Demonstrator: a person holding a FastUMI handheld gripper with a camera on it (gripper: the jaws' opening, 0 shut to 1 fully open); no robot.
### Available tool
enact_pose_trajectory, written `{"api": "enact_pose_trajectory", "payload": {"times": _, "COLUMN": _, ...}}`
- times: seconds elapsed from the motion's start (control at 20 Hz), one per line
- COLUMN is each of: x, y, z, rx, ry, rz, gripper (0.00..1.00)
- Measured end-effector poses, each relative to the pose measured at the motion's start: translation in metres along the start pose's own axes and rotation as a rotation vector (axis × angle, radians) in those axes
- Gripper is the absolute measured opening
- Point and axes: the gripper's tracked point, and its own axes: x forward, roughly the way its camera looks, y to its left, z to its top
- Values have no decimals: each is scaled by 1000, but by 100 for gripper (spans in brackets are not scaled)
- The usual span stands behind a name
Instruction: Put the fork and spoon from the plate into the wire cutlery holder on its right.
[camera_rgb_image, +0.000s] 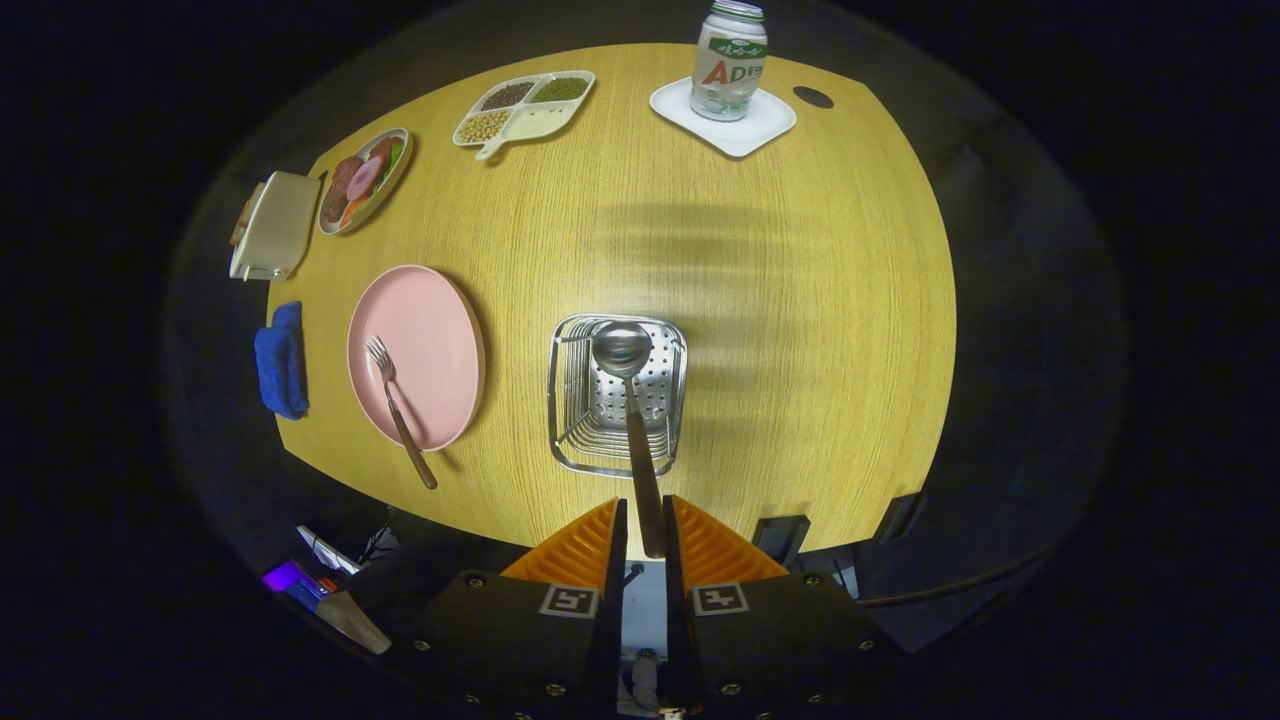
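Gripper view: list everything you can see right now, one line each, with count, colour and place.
Round wooden table: one, yellow-tan, under everything.
Pink round plate: one, left of the holder.
Metal fork with brown handle: one, lying on the plate, handle over its near rim.
Wire cutlery holder: one, silver, just ahead of the fingers.
Metal spoon with dark handle: one, bowl over the holder, handle between the fingers.
Blue cloth: one, left of the plate.
Cream box: one, far left table edge.
Food dish: one, beside the box.
Divided tray of beans: one, white, far side.
Bottle: one, white and green, on a white square tray.
Hand-held gripper: one, shut on the spoon handle.
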Motion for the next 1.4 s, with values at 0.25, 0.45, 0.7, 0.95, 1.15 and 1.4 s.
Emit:
{"api": "enact_pose_trajectory", "payload": {"times": 0.25, "x": -17, "y": 5, "z": -29, "rx": 33, "ry": -62, "rz": 34, "gripper": 20}}
{"api": "enact_pose_trajectory", "payload": {"times": 0.45, "x": -26, "y": 27, "z": -44, "rx": 36, "ry": -120, "rz": 67, "gripper": 20}}
{"api": "enact_pose_trajectory", "payload": {"times": 0.7, "x": -21, "y": 80, "z": -39, "rx": 43, "ry": -248, "rz": 122, "gripper": 20}}
{"api": "enact_pose_trajectory", "payload": {"times": 0.95, "x": 0, "y": 147, "z": -27, "rx": 35, "ry": -352, "rz": 206, "gripper": 20}}
{"api": "enact_pose_trajectory", "payload": {"times": 1.15, "x": 17, "y": 191, "z": -10, "rx": -1, "ry": -441, "rz": 245, "gripper": 20}}
{"api": "enact_pose_trajectory", "payload": {"times": 1.4, "x": 45, "y": 225, "z": 1, "rx": -62, "ry": -465, "rz": 254, "gripper": 23}}
